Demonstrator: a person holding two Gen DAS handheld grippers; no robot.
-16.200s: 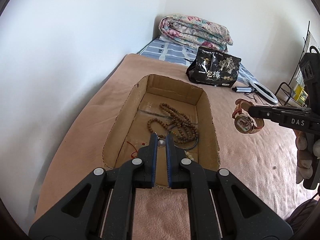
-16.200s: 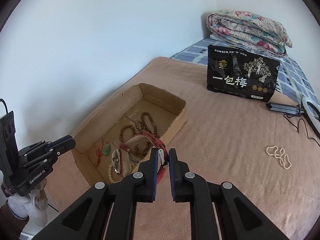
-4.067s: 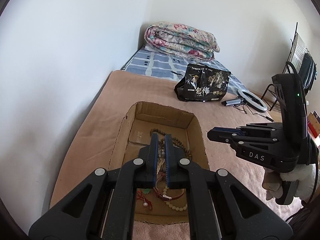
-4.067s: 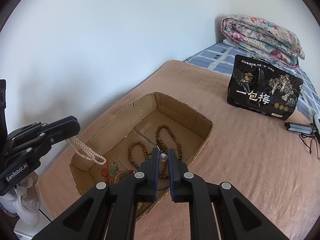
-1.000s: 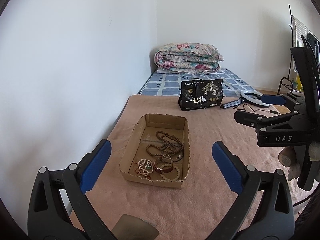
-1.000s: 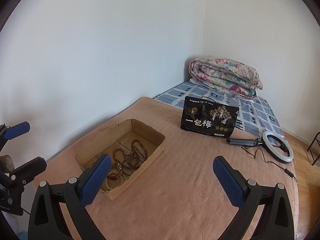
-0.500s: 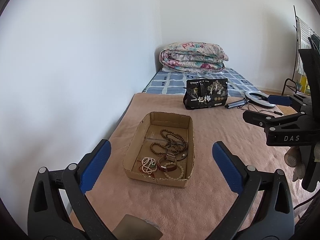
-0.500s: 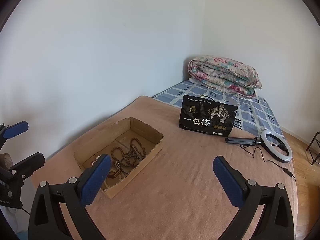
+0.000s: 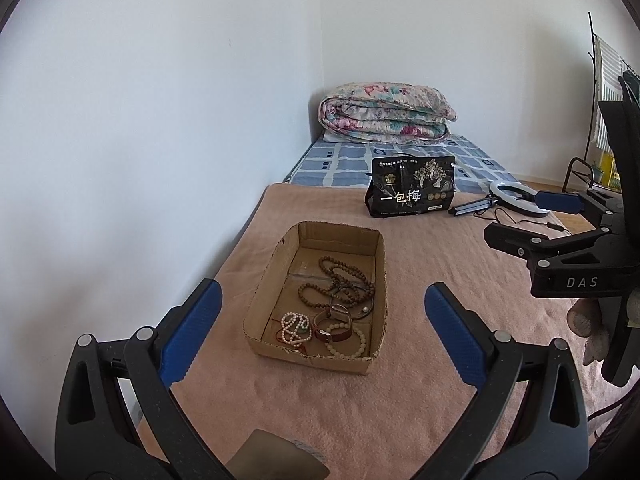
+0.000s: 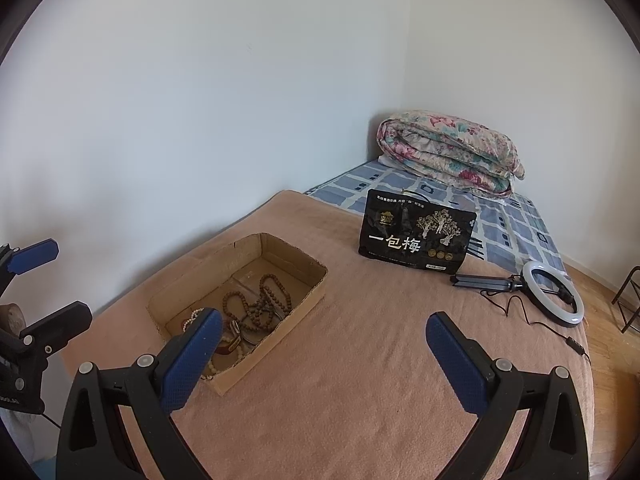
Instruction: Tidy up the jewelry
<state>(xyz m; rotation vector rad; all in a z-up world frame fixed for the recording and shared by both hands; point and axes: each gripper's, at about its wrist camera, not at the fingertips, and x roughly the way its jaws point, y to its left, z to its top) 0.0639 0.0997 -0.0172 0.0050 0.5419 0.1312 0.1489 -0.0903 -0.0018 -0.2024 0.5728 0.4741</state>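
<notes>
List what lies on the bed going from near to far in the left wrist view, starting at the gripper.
left gripper → cardboard box holding the jewelry → black snack bag → blue checked sheet → folded floral quilt against the far wall.

Right wrist view: right gripper [image 10: 320,340] finger covers the near part of the cardboard box [image 10: 280,250]; jewelry there partly hidden. Left gripper [image 10: 44,284] cut off by frame edge. Red-cord item [image 9: 294,342] too small to identify.
</notes>
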